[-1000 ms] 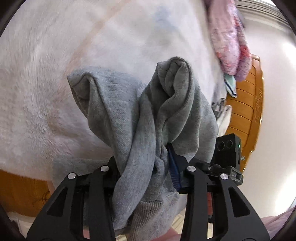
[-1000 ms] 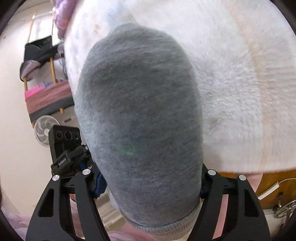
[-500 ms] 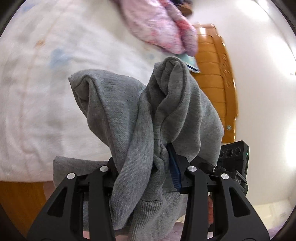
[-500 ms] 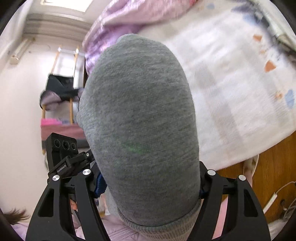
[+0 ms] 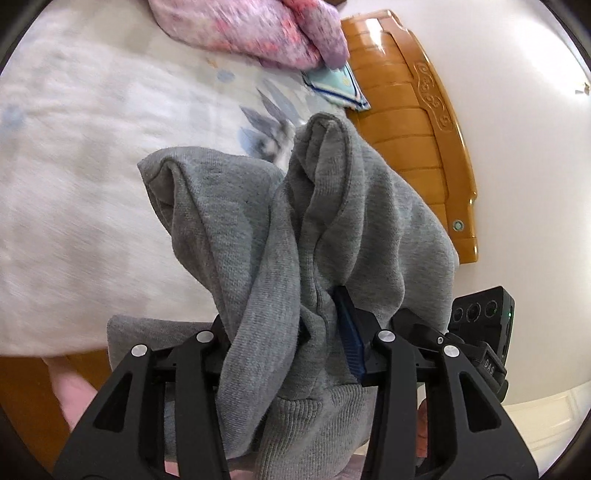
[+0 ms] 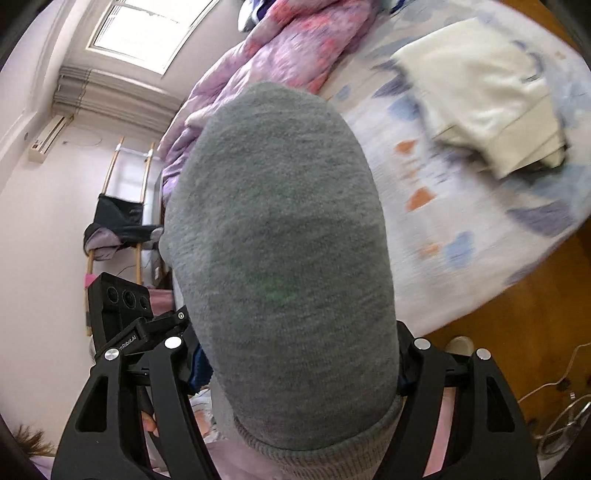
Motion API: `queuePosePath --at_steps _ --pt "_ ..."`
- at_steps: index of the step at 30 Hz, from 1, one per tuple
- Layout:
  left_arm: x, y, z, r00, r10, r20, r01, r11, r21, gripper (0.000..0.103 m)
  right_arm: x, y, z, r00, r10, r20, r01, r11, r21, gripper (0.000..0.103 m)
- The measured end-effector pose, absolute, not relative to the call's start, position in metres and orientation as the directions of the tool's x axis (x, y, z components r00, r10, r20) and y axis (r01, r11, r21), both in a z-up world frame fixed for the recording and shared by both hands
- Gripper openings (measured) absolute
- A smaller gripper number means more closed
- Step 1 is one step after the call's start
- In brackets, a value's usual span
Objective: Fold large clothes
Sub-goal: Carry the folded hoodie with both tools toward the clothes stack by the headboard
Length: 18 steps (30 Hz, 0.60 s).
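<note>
The grey sweatshirt [image 5: 295, 236] is a thick, soft knit with no stiffness of its own; it is held clear of the bed [image 5: 92, 166], bunched between both tools. In the left wrist view it rises in two loose peaks above the fingers, and a ribbed hem [image 5: 332, 413] hangs below them. In the right wrist view the grey sweatshirt [image 6: 280, 240] forms one smooth, rounded bulge that fills the centre of the view.

Handling judgement: the fabric is moderately heavy for cloth, limp and non-slippery. It will sag and collapse wherever it is unsupported, and it is not fragile. A firm pinch is safe. The best grip points are the ribbed hem and the seamed edges, where the layers are thickest and least likely to slide apart. A grip on a single mid-panel layer would probably drag unevenly.

The left gripper [image 5: 321, 332] is closed narrowly on a gathered wad of the fabric; a blue pad [image 5: 349, 339] presses against the cloth. The right gripper [image 6: 295, 365] clamps a thicker fold, so its jaws stand wider apart, with cloth filling the gap.

Beyond the garment lie a folded cream garment [image 6: 487, 99] on the patterned bed cover, a pink quilt [image 5: 258, 29] at the far side, and a wooden headboard [image 5: 417, 122].
</note>
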State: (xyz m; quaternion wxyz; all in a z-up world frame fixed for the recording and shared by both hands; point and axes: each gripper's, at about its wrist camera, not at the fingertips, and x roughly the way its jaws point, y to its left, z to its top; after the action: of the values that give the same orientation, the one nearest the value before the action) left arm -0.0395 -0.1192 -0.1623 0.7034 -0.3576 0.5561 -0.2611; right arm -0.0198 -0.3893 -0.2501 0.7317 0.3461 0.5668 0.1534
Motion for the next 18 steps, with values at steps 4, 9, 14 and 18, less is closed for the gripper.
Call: queuePosePath --at_steps 4,9,14,18 --pt "-0.02 -0.199 -0.171 0.166 -0.787 -0.594 -0.02 0.6 -0.8 0.043 -0.023 -0.441 -0.246 0.337 0.574 -0.746 0.211 0.726 0.654 0.068" --pt "0.018 -0.29 -0.163 0.064 -0.762 -0.644 0.083 0.647 -0.758 0.043 -0.014 -0.516 -0.249 0.38 0.554 -0.74 0.308 0.679 0.667 0.068" --pt "0.067 -0.361 -0.161 0.049 -0.767 -0.639 0.126 0.64 -0.758 0.043 0.029 -0.577 -0.242 0.409 0.528 -0.744 0.325 0.677 0.66 0.068" --pt "0.125 -0.392 -0.173 0.063 -0.764 -0.642 0.076 0.645 -0.76 0.044 0.082 -0.615 -0.237 0.394 0.502 -0.77 0.26 0.743 0.617 0.068"
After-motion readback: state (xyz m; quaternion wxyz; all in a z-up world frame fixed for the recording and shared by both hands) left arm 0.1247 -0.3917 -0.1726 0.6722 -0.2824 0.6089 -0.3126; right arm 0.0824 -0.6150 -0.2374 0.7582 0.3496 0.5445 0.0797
